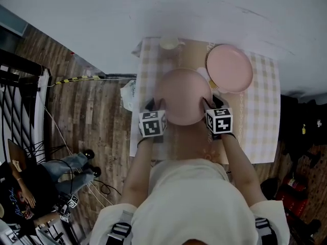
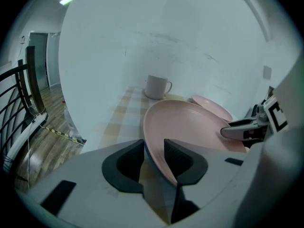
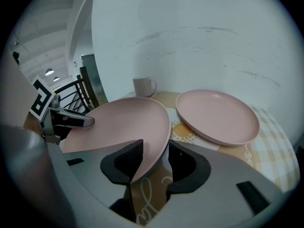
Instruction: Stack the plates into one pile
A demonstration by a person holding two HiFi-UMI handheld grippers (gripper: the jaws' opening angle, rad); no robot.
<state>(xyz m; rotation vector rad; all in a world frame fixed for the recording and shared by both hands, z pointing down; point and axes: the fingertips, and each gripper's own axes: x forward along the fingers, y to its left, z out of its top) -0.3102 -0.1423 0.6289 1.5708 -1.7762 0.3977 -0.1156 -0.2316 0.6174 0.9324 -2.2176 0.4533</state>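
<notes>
On the table [image 1: 263, 121], over a checked cloth and a tan mat [image 1: 194, 137], a pink plate [image 1: 183, 96] sat straight before the person, with a gripper at each side of it. The left gripper [image 2: 153, 148] had the plate's left rim running between its two dark pads. The jaws stood apart, the rim lay close against the inner pad, and a clear gap showed at the outer one, so nothing was clamped. The right gripper [image 3: 156, 156] met the opposite rim in the same way. Its jaws were spread wide, the plate's edge passed over one pad and a dark gap showed before the other. Whether the plate lay flat on the mat or was tipped up a little could not be told. A second pink plate [image 1: 229, 68] lay farther back and to the right, near the first but apart from it, with a patch of the mat's pattern showing between them. A white mug [image 1: 169, 43] stood upright at the far edge of the table, close to the pale wall [image 1: 214, 9].
</notes>
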